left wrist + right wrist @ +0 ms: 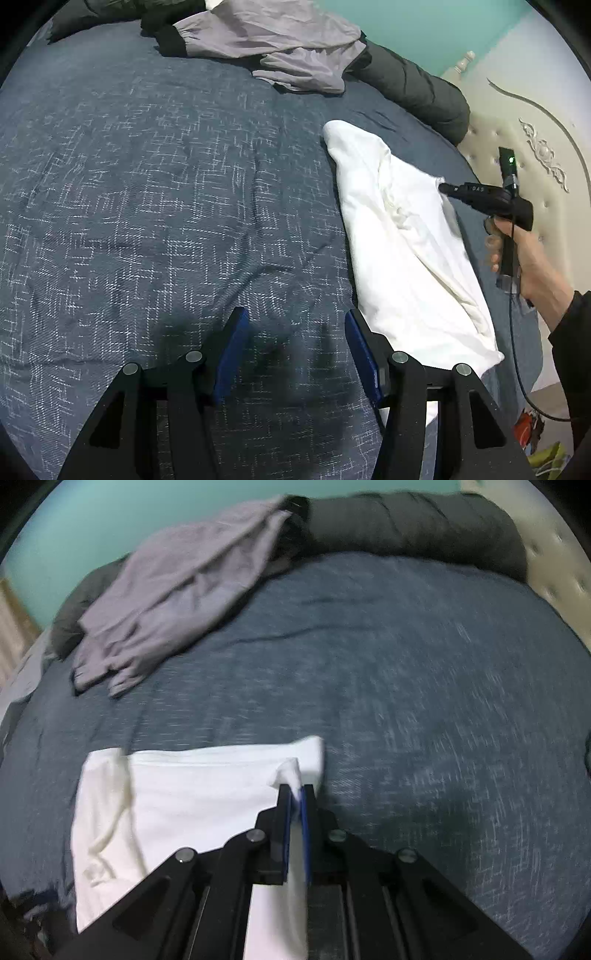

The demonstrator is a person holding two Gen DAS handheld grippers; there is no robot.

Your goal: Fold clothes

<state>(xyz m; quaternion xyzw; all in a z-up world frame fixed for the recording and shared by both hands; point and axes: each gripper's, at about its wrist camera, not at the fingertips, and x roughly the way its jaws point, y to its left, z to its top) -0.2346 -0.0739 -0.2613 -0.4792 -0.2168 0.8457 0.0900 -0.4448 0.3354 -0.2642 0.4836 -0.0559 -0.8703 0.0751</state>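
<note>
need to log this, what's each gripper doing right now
left gripper: open, holding nothing
right gripper: shut on the white garment

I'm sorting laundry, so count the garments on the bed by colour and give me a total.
White: 1, the white garment, pinched by the right gripper
Lilac: 1, the lilac garment
Total: 2
</note>
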